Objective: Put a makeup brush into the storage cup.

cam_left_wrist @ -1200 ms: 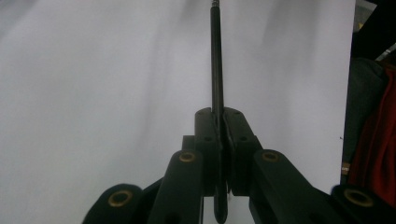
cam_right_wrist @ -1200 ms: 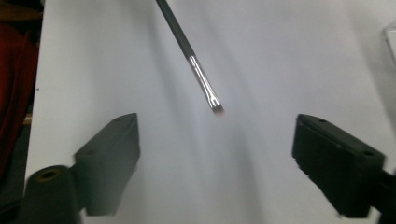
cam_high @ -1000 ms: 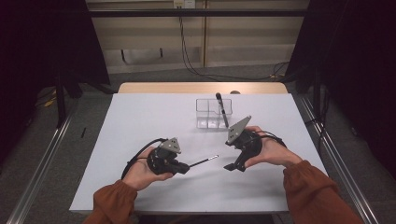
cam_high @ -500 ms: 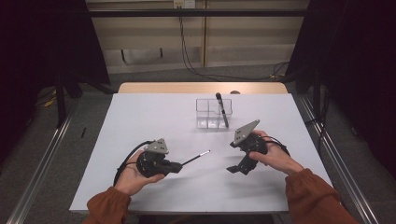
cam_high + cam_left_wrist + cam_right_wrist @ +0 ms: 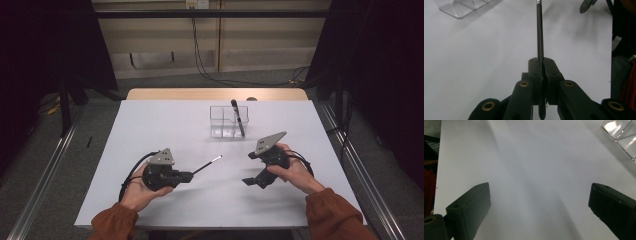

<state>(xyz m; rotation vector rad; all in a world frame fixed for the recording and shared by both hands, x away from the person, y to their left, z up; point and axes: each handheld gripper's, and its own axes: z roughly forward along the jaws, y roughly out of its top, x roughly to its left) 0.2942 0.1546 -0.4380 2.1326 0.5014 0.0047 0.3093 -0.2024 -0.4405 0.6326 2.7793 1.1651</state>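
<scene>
My left gripper (image 5: pixel 187 176) lies low over the white table (image 5: pixel 165 125) at the front left, shut on a thin black pen (image 5: pixel 206 165) whose silver tip points toward the table's middle. In the left gripper view the pads (image 5: pixel 535 72) clamp the pen (image 5: pixel 539 30) near its back end. My right gripper (image 5: pixel 252 181) is at the front right, open, with nothing between its fingers (image 5: pixel 474 202), only bare table. A clear plastic organizer (image 5: pixel 222 122) stands at the back centre with a second black pen (image 5: pixel 238 117) leaning in it.
The organizer's corner (image 5: pixel 466 7) is at the top left of the left gripper view, and its edge (image 5: pixel 621 132) at the top right of the right gripper view. Dark floor and metal rails (image 5: pixel 45 170) flank the table.
The two hands have drawn apart and back toward the near edge: the left with the pen went left, the right went right. The pen tip is now farther from the right gripper.
</scene>
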